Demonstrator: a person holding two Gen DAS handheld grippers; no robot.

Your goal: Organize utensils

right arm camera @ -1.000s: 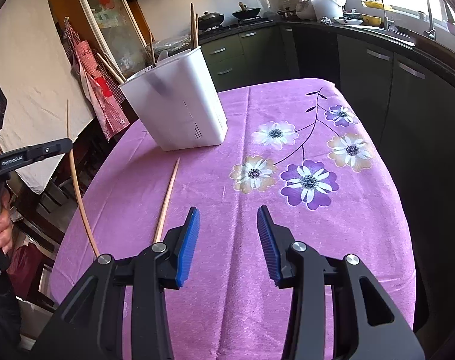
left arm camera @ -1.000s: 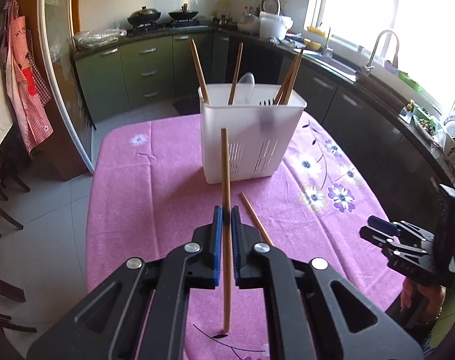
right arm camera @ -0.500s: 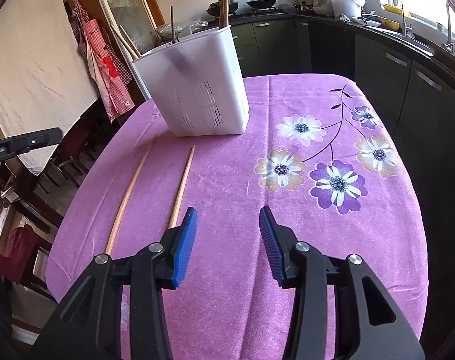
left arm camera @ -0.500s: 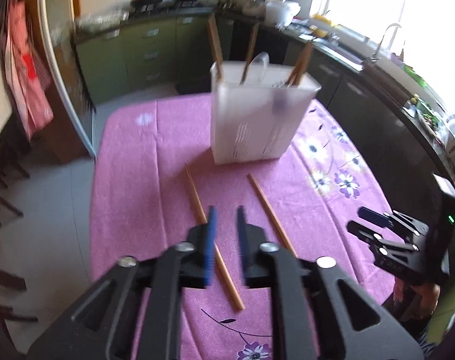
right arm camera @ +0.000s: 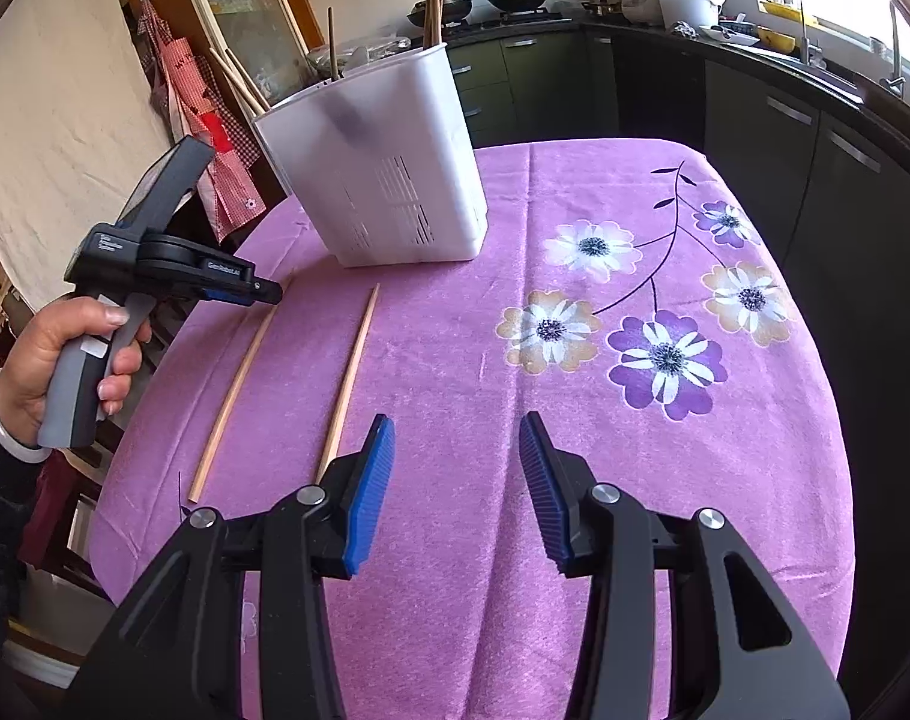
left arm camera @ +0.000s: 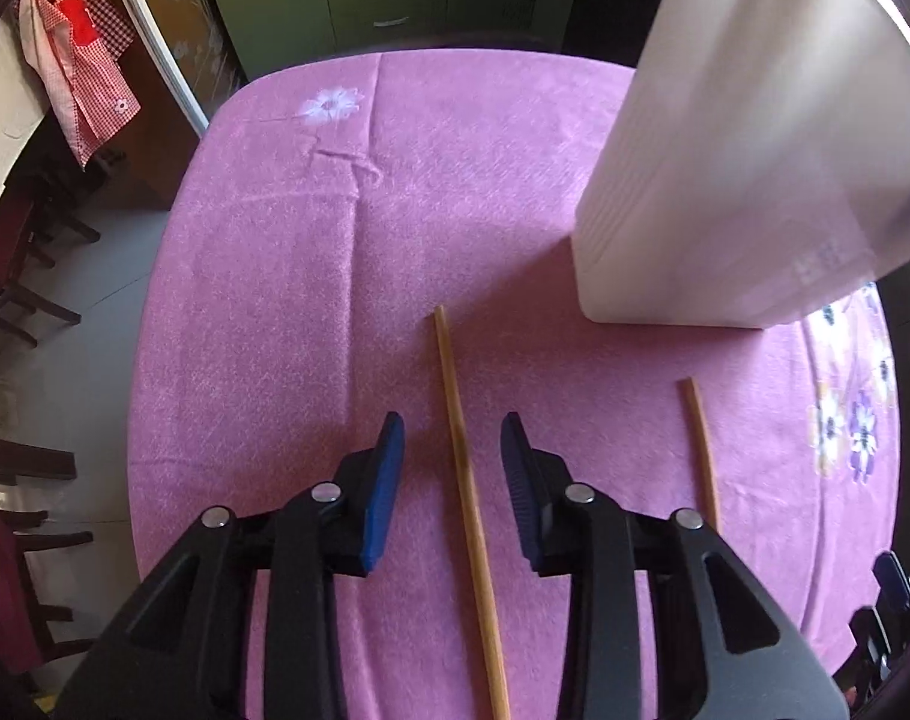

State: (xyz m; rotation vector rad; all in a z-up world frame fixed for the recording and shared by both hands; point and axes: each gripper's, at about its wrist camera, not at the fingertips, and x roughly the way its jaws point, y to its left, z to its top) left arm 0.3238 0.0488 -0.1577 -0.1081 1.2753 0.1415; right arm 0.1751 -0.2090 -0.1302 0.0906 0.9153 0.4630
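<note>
**Two chopsticks on the desk, left tool poised over one**

The left tool (left arm camera: 452, 474) points steeply down at the pink cloth (left arm camera: 287, 276), its jaws a narrow way apart and having just been closing — the near chopstick (left arm camera: 464, 480) lies on the cloth between the blue pads (left arm camera: 383, 492), but neither pad presses on it. Nothing is gripped. The right tool (right arm camera: 455, 480) hovers over the near side of the desk with its jaws moderately wide and empty.

The second chopstick (left arm camera: 701, 450) lies to the right of the first, roughly parallel and apart from it. Both point toward the white holder (right arm camera: 383, 180) at the far side, which already has several sticks standing in it.

These are thin wooden sticks — light, stiff and smooth, so I would expect one to roll or pivot if pinched near an end. Lying flat on soft cloth, it leaves little room under it; the best hold looks to be around the middle or a little toward the thicker end, pads square across it, so it stays level on the lift.

White lettering on the left tool's body, seen from the right, seems to read "GenRobot.AI"; the smaller print above it is too fine to make out.
</note>
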